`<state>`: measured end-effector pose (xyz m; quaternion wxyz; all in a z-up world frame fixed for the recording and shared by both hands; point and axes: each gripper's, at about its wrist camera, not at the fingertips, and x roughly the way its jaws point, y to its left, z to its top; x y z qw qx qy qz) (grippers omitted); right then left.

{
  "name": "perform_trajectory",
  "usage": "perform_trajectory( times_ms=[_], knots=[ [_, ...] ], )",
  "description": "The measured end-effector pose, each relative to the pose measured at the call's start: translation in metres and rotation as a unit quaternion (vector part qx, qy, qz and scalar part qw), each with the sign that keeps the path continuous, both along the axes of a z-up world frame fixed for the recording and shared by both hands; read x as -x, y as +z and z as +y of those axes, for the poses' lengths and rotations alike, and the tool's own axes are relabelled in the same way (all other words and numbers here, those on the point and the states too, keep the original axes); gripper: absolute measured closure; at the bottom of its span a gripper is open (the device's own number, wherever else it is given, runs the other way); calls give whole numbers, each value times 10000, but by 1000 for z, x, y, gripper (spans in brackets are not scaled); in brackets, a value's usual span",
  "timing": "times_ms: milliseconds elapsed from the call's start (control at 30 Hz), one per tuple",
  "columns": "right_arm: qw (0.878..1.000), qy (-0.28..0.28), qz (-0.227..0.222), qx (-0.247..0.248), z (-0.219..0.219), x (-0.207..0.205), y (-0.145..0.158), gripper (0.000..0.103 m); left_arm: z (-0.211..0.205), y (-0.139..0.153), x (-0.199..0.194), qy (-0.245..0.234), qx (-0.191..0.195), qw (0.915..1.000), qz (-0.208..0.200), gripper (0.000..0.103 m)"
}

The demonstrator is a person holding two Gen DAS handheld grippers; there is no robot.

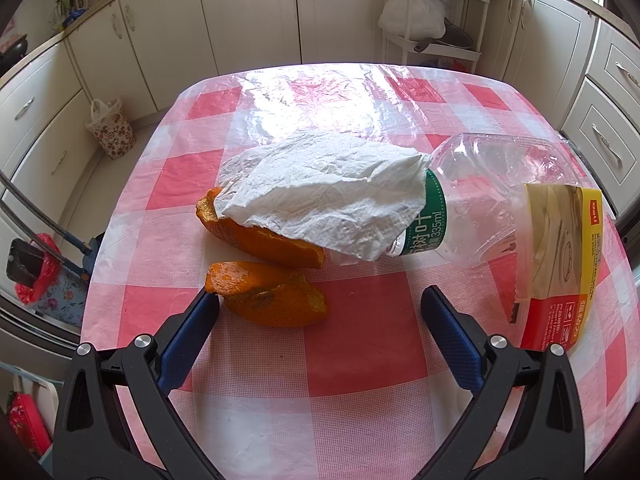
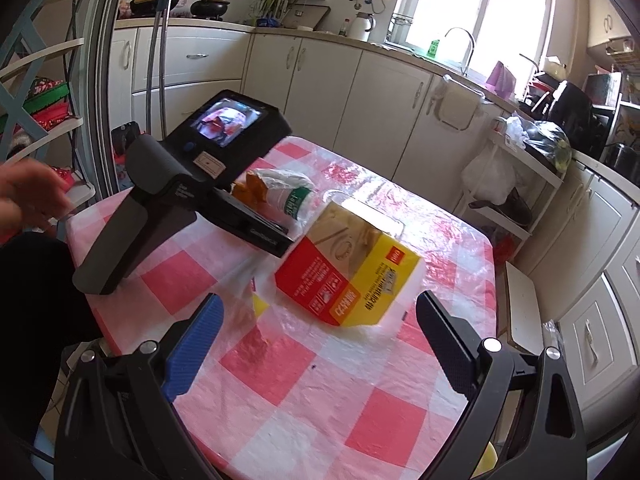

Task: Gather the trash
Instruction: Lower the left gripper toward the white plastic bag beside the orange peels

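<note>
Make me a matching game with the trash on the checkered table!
Things:
1. orange peel
2. crumpled tissue
3. plastic bottle
4. torn carton

Clues:
A. clear, lying on its side
B. yellow and red
C. white, draped over the bottle neck
D. right by the left claw's fingertip

Pairs: 1-D, 2-C, 3-A, 4-B

Checked tablecloth (image 1: 360, 344), floral basket (image 1: 111, 131), kettle (image 2: 362, 26)

Home kitchen: cream cabinets (image 2: 320, 80), sink tap (image 2: 460, 44), pots (image 2: 208, 6), checked-cloth table (image 1: 360, 360).
</note>
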<state>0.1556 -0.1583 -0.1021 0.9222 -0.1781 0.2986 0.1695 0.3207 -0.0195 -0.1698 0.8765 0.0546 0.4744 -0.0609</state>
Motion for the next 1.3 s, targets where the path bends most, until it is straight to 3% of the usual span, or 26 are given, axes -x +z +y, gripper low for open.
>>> perform_trajectory(
  times_ms=[433,500,567,600,667,767,867,1033,1200,1300],
  knots=[
    [9994,59,172,-280,-6,-14,-3,10,0,0,1,-15,-10,10000,18,6],
    [9994,90,165,-306,-5,-16,-1,10,2,2,2,-317,12,9994,152,6],
    [9994,103,145,-312,-6,-19,-1,10,15,6,3,-410,502,9979,30,6],
    [9993,99,144,-335,-8,-21,0,10,30,11,6,-472,1145,9923,-82,6],
    [9991,77,163,-380,-11,-24,-1,10,49,14,10,-375,1541,9872,-179,6],
    [9988,21,214,-439,-17,-32,-2,10,57,17,12,-464,1526,9868,-270,6],
    [9985,-1,260,-479,-19,-38,-4,10,53,21,10,-517,1197,9905,-424,6],
    [9981,45,269,-555,-18,-40,-2,10,44,39,-11,-702,1004,9904,-637,6],
    [9980,62,290,-567,-20,-41,-2,10,27,42,-42,-927,802,9921,-255,6],
    [9977,41,312,-593,-22,-41,-3,10,23,38,-53,-970,884,9913,-76,10]
  ],
)
